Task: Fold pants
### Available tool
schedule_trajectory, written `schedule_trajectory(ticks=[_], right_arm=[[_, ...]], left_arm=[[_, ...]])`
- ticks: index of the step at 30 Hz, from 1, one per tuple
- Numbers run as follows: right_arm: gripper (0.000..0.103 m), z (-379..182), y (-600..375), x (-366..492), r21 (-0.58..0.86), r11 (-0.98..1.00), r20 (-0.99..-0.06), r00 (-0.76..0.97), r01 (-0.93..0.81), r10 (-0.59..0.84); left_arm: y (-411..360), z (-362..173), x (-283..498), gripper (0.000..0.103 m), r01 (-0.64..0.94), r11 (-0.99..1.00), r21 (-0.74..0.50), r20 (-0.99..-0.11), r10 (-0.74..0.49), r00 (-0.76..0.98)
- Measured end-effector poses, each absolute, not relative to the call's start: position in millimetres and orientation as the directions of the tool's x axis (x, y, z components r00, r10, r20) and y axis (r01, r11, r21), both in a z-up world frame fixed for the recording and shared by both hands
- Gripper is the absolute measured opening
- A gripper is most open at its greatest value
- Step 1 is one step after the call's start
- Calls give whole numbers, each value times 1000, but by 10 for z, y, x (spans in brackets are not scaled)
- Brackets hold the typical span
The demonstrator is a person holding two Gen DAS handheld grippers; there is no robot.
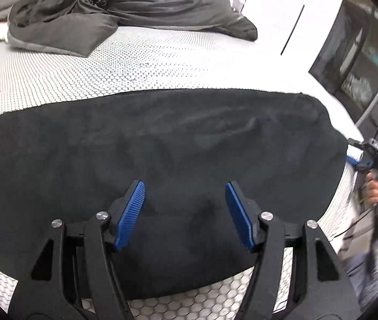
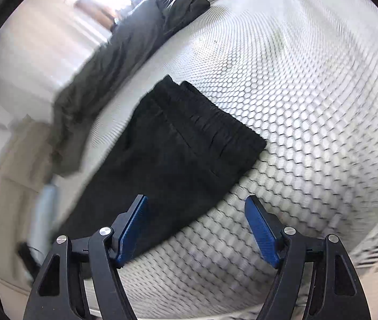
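Left gripper angled down over black pants, jaws spread, empty. Pants flat on mattress. Right gripper at the pants' edge, tilted down, jaws wide, holding nothing.

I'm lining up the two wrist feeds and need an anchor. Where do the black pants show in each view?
Left wrist view: the black pants fill the middle and lower picture, lying flat across the mattress.
Right wrist view: the black pants lie left of centre, running diagonally, gathered waistband toward the upper right.
Shared landmark: the crumpled grey duvet beyond the pants on the white honeycomb-patterned mattress.
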State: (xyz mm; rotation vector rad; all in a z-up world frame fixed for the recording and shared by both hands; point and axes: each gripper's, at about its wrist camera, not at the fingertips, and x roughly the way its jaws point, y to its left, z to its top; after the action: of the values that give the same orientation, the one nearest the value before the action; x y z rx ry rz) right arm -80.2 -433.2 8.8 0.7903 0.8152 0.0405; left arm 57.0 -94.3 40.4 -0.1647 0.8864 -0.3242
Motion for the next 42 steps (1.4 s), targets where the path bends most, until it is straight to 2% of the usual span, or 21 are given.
schedule_trajectory(ticks=[2,4,6,8,11,13,15,16,18,20,21,23,26,28,31,34,36,38,39,41,42], right_arm=[[76,2,-4405,-712,709,656,-581,743,260,333],[74,-58,-4426,-586,731,623,-552,777,278,301],[57,-19,-4370,-478,681,660,-570,795,316,207],[31,42,-4274,-386,636,695,-587,794,335,155],[20,323,-3983,-375,574,757,-568,817,312,95],[19,652,-3656,-361,568,799,-506,850,199,148],[19,977,-3253,-344,561,827,-441,860,41,256],[20,1122,-2908,-318,557,826,-408,837,-87,364],[29,1228,-2293,-265,546,788,-403,735,-286,546],[63,1162,-1611,-262,529,707,-462,540,-469,703],[64,1125,-1431,-283,516,685,-491,477,-515,729],[64,1038,-1143,-435,437,687,-578,403,-581,709],[64,1006,-1305,-643,393,724,-584,454,-568,673],[66,942,-1644,-586,326,843,-636,560,-428,530],[66,558,-1922,-492,250,925,-739,561,-285,373],[66,218,-1899,-431,163,956,-829,491,-244,267],[66,210,-1877,-475,143,958,-824,506,-248,254],[67,265,-1921,-539,152,956,-816,514,-252,265],[67,300,-2017,-604,154,955,-813,516,-254,269],[67,301,-2116,-666,162,955,-812,515,-250,272],[67,302,-2111,-667,163,955,-811,517,-248,273]], left_arm=[[-939,420,583,64,191,936,-297,-718,-351,602],[-934,438,625,73,170,940,-297,-705,-336,625],[-927,442,645,76,156,946,-283,-701,-315,640],[-928,448,648,79,136,954,-265,-706,-289,646],[-936,483,636,79,123,961,-246,-705,-265,658],[-921,517,634,80,121,962,-245,-699,-261,666],[-885,552,638,81,114,961,-251,-691,-260,675],[-854,560,638,81,108,961,-256,-690,-260,676],[-776,563,637,81,87,958,-273,-691,-258,675],[-679,547,646,81,59,954,-293,-698,-256,669],[-647,544,645,81,47,953,-300,-698,-254,669],[-585,543,646,81,28,950,-311,-700,-249,670],[-558,540,669,81,29,932,-361,-691,-288,663],[-592,514,712,81,47,914,-404,-689,-337,642],[-720,422,813,79,91,866,-493,-686,-450,571],[-893,278,942,71,113,811,-574,-687,-552,473],[-971,174,1029,70,99,769,-631,-671,-605,428],[-1023,100,1113,64,104,724,-682,-638,-659,400],[-1061,47,1180,56,102,694,-712,-621,-692,369],[-1105,-44,1282,38,62,672,-738,-615,-708,347],[-1123,-82,1306,23,44,663,-747,-611,-711,348]])
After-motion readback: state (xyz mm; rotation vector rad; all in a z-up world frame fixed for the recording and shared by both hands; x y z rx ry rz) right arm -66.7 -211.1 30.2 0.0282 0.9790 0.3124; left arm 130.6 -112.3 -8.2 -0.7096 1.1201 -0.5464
